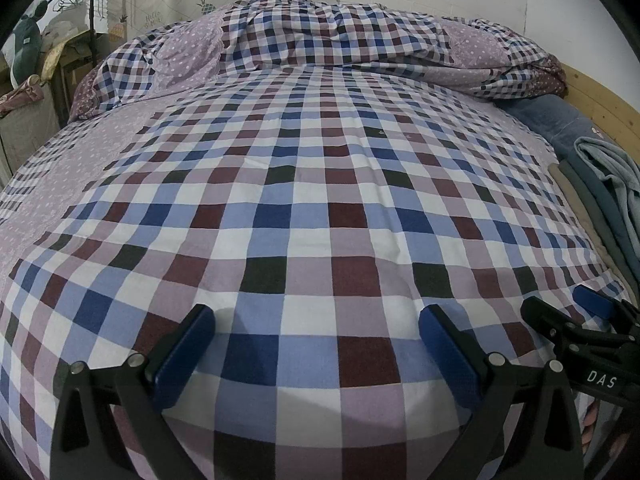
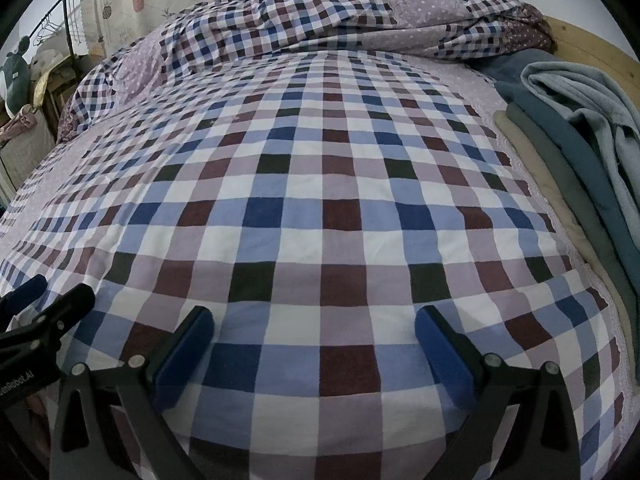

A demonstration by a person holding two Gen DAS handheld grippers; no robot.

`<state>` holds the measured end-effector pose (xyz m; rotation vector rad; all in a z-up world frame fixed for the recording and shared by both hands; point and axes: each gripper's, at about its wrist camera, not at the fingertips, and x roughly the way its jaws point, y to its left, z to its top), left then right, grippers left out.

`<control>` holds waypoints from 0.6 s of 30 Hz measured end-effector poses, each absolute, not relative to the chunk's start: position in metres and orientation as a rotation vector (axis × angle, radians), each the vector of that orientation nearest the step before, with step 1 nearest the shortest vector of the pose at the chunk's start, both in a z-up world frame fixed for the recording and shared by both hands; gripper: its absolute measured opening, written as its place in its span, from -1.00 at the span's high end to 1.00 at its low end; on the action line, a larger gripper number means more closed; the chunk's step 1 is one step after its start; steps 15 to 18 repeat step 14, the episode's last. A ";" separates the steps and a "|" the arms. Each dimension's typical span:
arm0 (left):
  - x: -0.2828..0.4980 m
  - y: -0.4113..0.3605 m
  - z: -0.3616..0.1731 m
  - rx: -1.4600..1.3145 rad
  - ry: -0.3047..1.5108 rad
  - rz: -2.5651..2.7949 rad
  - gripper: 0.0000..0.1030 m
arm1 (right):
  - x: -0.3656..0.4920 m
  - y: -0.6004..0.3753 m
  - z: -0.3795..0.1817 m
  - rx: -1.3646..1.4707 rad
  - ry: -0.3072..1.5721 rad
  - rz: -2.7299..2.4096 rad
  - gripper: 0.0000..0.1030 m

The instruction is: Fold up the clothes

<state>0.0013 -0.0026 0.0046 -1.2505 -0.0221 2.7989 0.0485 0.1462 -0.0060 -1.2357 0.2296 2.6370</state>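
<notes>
The left gripper (image 1: 316, 320) hovers over the checked bedsheet (image 1: 304, 184), fingers spread wide and empty. Beside it, the right gripper (image 2: 314, 320) is equally spread. The clothes (image 2: 580, 152), soft folded layers of beige, grey-green and blue, lie stacked at the sheet's right edge, well apart from both.

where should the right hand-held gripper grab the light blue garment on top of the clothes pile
Judging from the frames, take the light blue garment by its loose rumpled fold facing the bed's middle, coming in from the checked sheet side. That edge is bunched and raised above the flat folded layers of the clothes pile, so one finger could slip under it. The right hand-held gripper is open and empty.
</notes>
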 end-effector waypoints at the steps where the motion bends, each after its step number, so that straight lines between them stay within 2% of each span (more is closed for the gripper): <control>1: 0.001 -0.003 0.005 -1.251 -0.022 2.799 -1.00 | 0.048 0.146 -0.006 -1.236 0.232 2.637 -1.00; 18: 0.001 -0.003 0.005 -1.248 -0.028 2.801 -1.00 | 0.052 0.148 -0.008 -1.238 0.270 2.631 -1.00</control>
